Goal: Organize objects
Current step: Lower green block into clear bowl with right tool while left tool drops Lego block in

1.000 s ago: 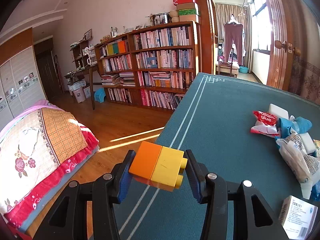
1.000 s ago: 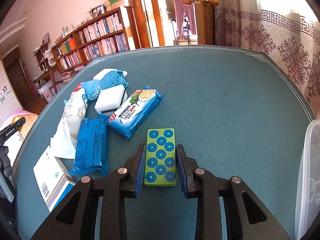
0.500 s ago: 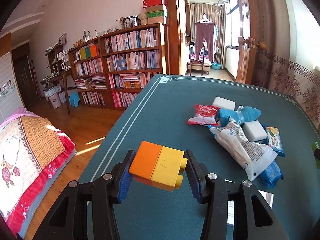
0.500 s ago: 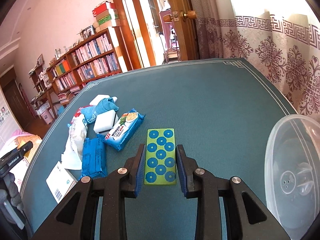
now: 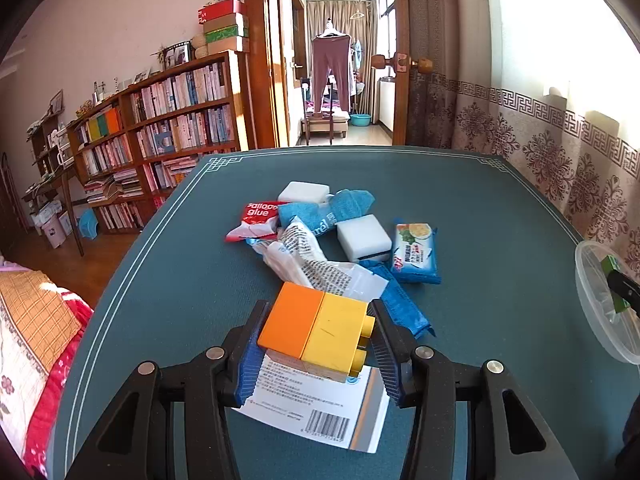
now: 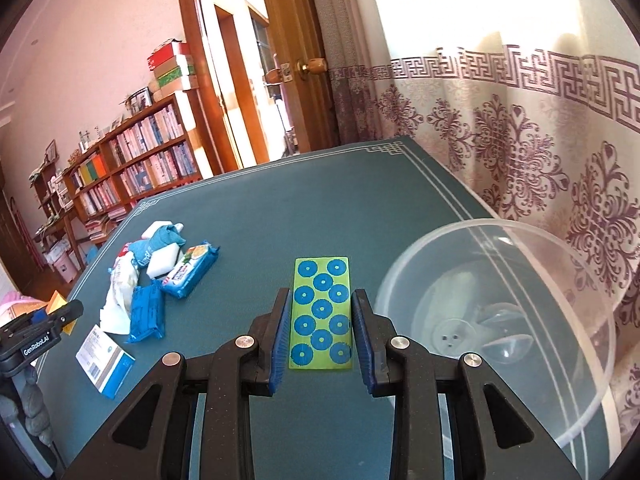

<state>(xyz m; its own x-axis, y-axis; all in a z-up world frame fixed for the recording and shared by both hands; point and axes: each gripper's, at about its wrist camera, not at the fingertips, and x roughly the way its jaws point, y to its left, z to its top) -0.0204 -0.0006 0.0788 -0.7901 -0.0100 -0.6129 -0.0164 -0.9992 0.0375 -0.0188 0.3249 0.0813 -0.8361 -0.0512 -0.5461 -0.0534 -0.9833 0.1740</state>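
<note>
My left gripper (image 5: pixel 316 330) is shut on an orange and yellow toy brick (image 5: pixel 316 330), held above the green table over a white barcoded box (image 5: pixel 316 404). My right gripper (image 6: pixel 322 314) is shut on a flat green card with blue circles (image 6: pixel 322 312), held above the table just left of a clear plastic bowl (image 6: pixel 500 320). In the right wrist view the left gripper (image 6: pixel 60 312) shows at the far left with its brick. In the left wrist view the bowl (image 5: pixel 604 304) and the green card (image 5: pixel 614 280) appear at the right edge.
A pile lies mid-table: white sponges (image 5: pixel 362 236), a blue cloth (image 5: pixel 340 210), a red glue packet (image 5: pixel 258 220), a printed plastic bag (image 5: pixel 308 268), a biscuit pack (image 5: pixel 414 252) and a blue pack (image 5: pixel 400 304). A patterned curtain (image 6: pixel 520 140) hangs behind the table; bookshelves (image 5: pixel 172 132) stand left.
Both grippers have swung to the right over the table with their objects still held. The bowl has come into full view beside the right gripper, and the pile now sits ahead of the left one.
</note>
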